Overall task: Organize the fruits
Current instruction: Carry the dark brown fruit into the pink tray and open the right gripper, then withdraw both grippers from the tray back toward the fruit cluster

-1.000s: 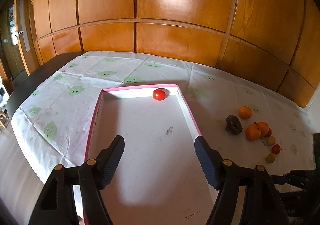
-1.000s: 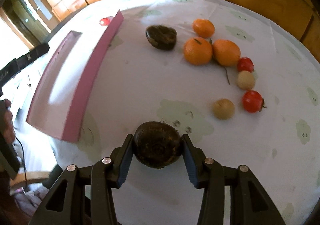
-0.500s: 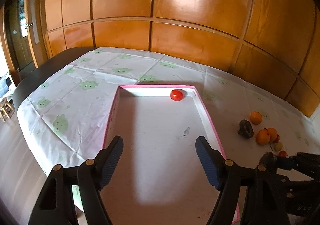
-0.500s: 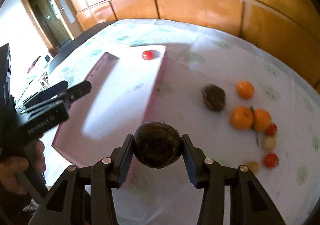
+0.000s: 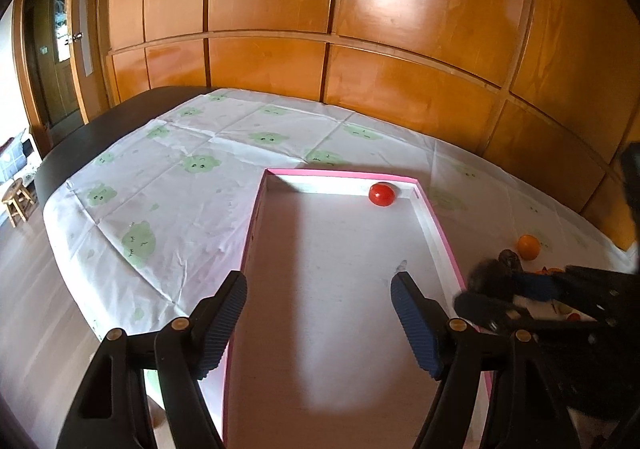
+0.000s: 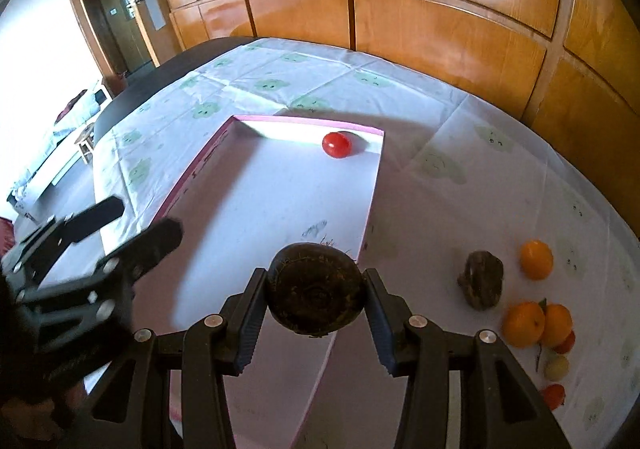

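Observation:
A pink-rimmed white tray [image 5: 256,233] lies on the tablecloth, also in the right wrist view [image 6: 374,185]. A red tomato [image 5: 381,194] [image 6: 337,144] sits in its far right corner. My right gripper [image 6: 315,299] is shut on a dark round fruit [image 6: 315,295], held above the tray's right rim. It shows blurred in the left wrist view [image 5: 486,281]. My left gripper [image 5: 318,323] is open and empty over the tray's near end; it shows at the left of the right wrist view [image 6: 120,225].
Loose fruit lies right of the tray: a second dark fruit [image 6: 481,284], three oranges [image 6: 536,259] [image 6: 523,324] [image 6: 557,325], small red [image 6: 553,395] and pale [image 6: 556,366] fruits. Wooden wall panels [image 5: 360,49] stand behind the table. A stool [image 5: 16,197] is on the floor at left.
My right gripper has carried the dark fruit left from beside the loose fruit to above the tray's right rim. The left gripper stays open over the tray, shifted slightly.

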Demonstrator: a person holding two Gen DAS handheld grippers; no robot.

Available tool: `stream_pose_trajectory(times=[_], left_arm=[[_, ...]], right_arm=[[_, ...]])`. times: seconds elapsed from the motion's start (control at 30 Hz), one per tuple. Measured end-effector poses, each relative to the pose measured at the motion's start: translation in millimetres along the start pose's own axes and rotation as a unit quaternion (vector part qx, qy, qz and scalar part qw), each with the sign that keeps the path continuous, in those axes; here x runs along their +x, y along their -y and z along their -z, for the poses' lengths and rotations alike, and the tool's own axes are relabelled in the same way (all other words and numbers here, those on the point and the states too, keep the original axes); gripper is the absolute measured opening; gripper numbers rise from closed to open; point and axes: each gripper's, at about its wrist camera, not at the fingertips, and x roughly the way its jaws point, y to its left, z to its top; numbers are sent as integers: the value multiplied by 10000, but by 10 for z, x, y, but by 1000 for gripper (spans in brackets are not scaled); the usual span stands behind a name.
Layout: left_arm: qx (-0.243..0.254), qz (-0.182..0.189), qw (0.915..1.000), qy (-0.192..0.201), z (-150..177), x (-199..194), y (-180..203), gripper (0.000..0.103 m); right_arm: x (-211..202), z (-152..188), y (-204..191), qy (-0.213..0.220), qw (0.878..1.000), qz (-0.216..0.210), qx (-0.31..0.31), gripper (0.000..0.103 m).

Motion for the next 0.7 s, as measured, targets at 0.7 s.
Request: stream_pose_trajectory(times=[0.7], left_arm=[[-40,-23,10000,-22,30,-7,-32,75]], right_arm=[[-91,89,163,238,9975,-80,660,48]])
